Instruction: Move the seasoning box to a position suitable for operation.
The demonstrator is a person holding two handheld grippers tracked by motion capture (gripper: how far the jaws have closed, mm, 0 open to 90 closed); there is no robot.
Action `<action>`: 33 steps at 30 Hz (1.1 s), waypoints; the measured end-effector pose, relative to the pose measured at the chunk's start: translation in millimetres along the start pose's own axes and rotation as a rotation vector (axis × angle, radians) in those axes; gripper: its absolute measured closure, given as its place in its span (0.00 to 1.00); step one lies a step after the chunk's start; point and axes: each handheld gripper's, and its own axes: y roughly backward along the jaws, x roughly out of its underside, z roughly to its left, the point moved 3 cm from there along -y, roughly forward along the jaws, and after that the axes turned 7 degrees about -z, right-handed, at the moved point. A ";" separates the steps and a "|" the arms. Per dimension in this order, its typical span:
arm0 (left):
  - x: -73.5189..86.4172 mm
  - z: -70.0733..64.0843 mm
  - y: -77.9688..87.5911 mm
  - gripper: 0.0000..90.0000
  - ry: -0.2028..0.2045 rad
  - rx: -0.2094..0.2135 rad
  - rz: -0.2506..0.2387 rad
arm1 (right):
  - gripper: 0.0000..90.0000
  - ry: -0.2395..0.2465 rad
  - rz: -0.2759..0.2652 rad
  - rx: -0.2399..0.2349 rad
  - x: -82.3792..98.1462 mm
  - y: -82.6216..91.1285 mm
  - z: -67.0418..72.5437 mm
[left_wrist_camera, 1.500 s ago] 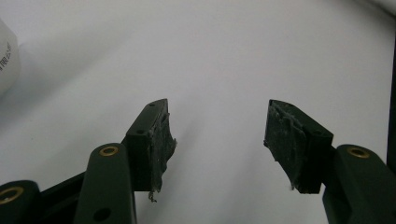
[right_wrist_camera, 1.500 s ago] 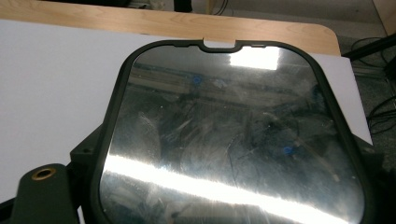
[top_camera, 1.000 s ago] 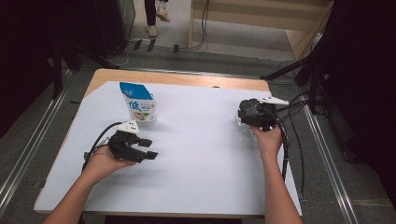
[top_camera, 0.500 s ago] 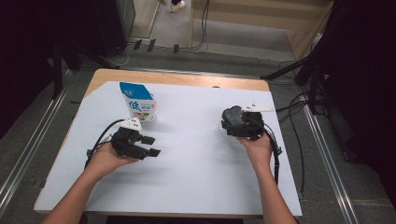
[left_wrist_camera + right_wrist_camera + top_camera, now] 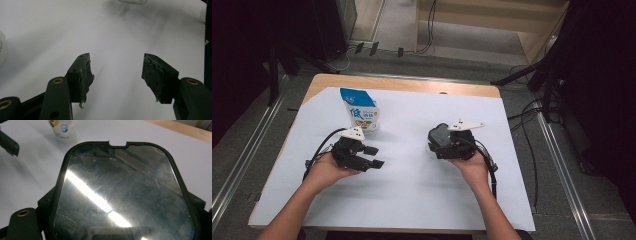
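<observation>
The right gripper (image 5: 439, 142) clamps a flat, dark slab with rounded corners, apparently a phone (image 5: 122, 192): a glossy glass face, scuffed and streaked with glare, set in a matte black rim that has a small notch at its far edge. In the high view the phone (image 5: 438, 136) sits above the middle-right of the table, held at the person's right hand (image 5: 469, 167), with the grey three-cornered plate on top of the gripper catching the light.

The left gripper (image 5: 373, 156) rests low near the table's left side in the left hand (image 5: 324, 172), its jaws spread apart and nothing between them. In the left gripper view its pads (image 5: 86, 75) are blocky and black, faced with worn, ragged rubber that frays at the edges.

A soft stand-up pouch (image 5: 360, 111) in blue and white, printed with lettering and coloured spots, stands upright just beyond the left gripper, well apart from the phone. The same pouch (image 5: 62, 130) appears at the far edge of the right gripper view.

The table (image 5: 412, 200) is covered by a smooth, matte white sheet; a strip of pale wood shows along its far edge.
</observation>
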 end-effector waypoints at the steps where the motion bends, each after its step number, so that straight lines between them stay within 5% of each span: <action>1: 0.1 -0.1 0.0 0.45 -0.001 -0.001 0.000 | 0.18 0.007 0.003 -0.012 0.0 -2.2 2.6; 16: 4.7 -1.0 4.4 0.45 0.006 -0.015 0.000 | 0.18 0.093 0.045 -0.195 0.9 -33.3 40.4; 25: 7.3 -1.2 6.9 0.45 0.013 -0.017 -0.001 | 0.18 0.113 0.059 -0.203 3.9 -58.0 55.8; 33: 8.7 1.3 6.7 0.46 0.021 -0.018 -0.008 | 0.17 0.147 0.041 -0.201 5.2 -60.8 59.0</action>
